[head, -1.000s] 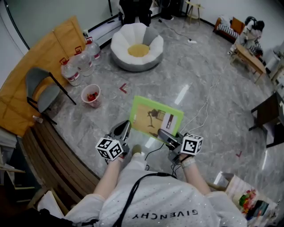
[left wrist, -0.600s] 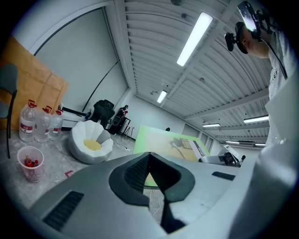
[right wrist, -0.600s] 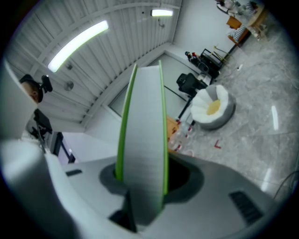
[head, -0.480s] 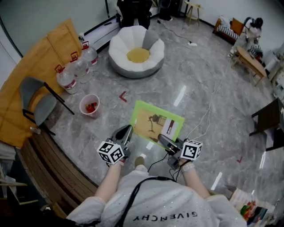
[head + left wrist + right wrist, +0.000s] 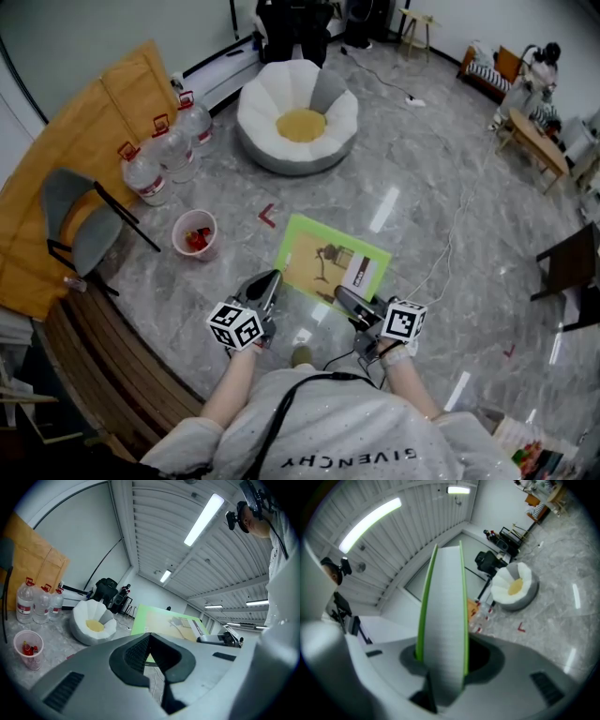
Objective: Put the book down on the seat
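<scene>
- The cup on the floor to the left holds red bits. Three capped bottles stand beyond it.
- My right gripper view shows the book's white page edge between green covers. The head view shows only its cover.
- The book is level, cover up, well short of the far seat, with its long axis running left to right.
- The right hand-held gripper clamps its near right corner.
- The left hand-held gripper is closed and empty, at the near left corner.
</scene>
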`<state>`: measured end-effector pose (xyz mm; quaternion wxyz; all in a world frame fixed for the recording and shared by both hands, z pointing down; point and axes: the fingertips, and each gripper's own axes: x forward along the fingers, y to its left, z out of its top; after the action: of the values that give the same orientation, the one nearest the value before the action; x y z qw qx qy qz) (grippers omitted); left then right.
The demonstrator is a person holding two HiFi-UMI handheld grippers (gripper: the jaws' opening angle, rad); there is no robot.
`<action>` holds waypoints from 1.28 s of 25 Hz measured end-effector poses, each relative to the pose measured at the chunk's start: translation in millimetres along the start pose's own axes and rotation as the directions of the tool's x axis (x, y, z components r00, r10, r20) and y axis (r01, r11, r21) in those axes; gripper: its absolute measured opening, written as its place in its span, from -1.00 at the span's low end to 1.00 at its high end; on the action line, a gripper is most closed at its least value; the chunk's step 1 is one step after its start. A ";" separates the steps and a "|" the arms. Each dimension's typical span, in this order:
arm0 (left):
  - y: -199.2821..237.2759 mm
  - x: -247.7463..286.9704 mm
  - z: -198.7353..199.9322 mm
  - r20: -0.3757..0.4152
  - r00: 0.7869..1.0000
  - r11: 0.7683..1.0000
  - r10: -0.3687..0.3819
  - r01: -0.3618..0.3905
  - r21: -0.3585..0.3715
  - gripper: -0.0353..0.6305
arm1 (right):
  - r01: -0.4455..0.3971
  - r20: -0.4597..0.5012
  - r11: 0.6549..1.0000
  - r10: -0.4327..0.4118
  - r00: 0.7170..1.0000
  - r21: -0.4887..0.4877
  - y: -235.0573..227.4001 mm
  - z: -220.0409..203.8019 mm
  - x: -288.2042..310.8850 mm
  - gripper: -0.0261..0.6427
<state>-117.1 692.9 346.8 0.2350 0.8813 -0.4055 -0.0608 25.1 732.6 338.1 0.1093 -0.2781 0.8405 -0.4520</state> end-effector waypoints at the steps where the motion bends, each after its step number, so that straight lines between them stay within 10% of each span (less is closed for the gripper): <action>1: 4.8 0.1 0.5 0.000 1.000 1.000 0.002 -0.002 -0.004 -0.82 | 0.001 -0.001 1.000 -0.001 1.000 -0.003 -0.6 0.4 3.7 -0.47; 19: 26.3 42.5 0.7 -0.010 1.000 0.999 -0.006 0.005 -0.050 -0.82 | 0.050 0.008 0.997 -0.050 0.999 0.051 -39.6 29.3 6.1 -0.47; 32: 79.9 144.6 46.4 0.011 0.999 0.998 0.037 -0.036 -0.046 -0.82 | 0.010 -0.012 1.000 -0.009 1.000 0.027 -102.3 132.2 56.4 -0.47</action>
<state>-89.8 523.7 355.0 0.2539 0.8677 -0.4214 -0.0710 74.0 563.7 350.8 0.1060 -0.2780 0.8337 -0.4652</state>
